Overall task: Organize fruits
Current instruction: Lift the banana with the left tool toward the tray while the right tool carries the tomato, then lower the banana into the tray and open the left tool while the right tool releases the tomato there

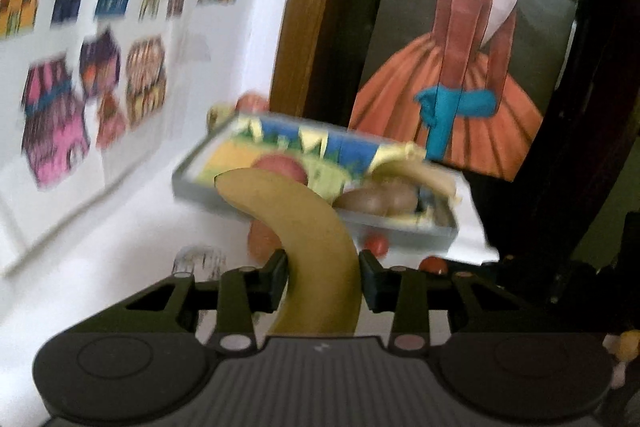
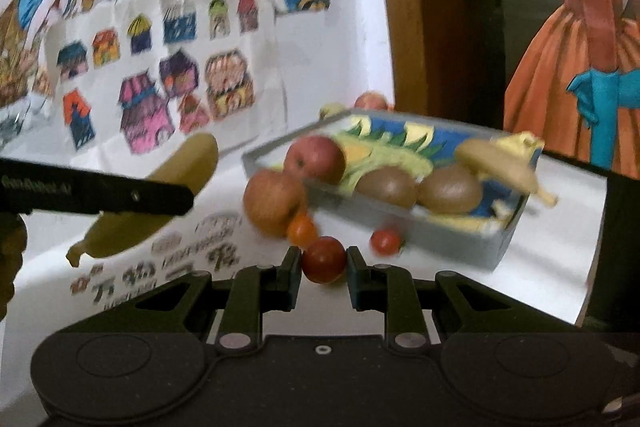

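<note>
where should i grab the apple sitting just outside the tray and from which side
Grip the apple across its round middle, coming from above. The tray wall presses close on one side and a small orange tomato crowds its base, so a side approach looks blocked.

**How our two grippers look**

We see that our left gripper (image 1: 323,279) has a matte black body with a ribbed grey middle panel and a round disc on each side. Its black link bars turn on pale round pins, and the fingers (image 1: 276,281) end in dark square pads. Our right gripper (image 2: 324,269) has the same black body, discs and silver pins, with a small white ring in the middle. From the right camera, the left one shows small white lettering, too blurred to read.
</note>
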Motion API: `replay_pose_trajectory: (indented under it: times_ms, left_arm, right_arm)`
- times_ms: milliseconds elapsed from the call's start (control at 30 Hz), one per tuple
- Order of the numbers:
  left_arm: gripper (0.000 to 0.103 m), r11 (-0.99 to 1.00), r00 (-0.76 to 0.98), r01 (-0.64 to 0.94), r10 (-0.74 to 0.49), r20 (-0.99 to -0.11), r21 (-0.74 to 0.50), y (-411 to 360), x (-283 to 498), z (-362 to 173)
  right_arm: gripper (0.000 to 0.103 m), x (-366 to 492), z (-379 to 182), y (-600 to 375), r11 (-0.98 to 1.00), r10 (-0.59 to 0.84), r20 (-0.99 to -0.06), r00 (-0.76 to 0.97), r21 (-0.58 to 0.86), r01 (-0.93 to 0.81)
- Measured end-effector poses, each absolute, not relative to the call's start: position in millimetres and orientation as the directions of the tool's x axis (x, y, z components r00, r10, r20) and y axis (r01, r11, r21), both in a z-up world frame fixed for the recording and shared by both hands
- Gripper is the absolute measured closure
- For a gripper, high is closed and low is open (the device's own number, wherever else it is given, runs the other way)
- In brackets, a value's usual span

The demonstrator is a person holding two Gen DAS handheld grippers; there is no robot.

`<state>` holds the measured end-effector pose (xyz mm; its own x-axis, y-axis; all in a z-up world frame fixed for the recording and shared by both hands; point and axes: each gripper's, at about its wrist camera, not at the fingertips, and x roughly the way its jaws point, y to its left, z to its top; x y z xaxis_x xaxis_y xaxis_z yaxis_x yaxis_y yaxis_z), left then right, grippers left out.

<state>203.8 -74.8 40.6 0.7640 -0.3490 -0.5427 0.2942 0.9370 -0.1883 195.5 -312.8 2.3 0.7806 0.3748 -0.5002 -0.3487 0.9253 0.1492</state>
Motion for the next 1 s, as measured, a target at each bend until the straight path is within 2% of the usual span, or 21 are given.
replay_pose_trajectory:
  times_ms: [167, 300, 733, 1000]
  left_arm:
    - [0.061, 0.931, 0.797, 0.311, -0.365, -0.482, -0.192, -87, 225, 59]
    - [0.061, 0.93, 0.814, 0.325, -0.367, -0.449, -0.172, -100, 251, 58]
    - [0.061, 0.909, 0.768, 0.357, -0.417, -0.485, -0.216, -142, 333, 10]
    - [0.061, 0.908, 0.758, 0.372, -0.418, -0.501, -0.194, -158, 356, -3]
  right_arm:
    - [0.078, 217, 19, -325, 0.935, 0.354, -0.448, 0.821, 0.148, -0.322]
    - [0.078, 237, 18, -336, 0.949, 0.317, -0.441, 0.84, 0.145, -0.282]
    - [0.078, 280, -22, -356, 0.966, 0.256, -0.501, 0.826, 0.171, -0.196]
    - [0.078, 288, -32, -360, 0.965, 0.255, -0.511, 0.821, 0.188, -0.183]
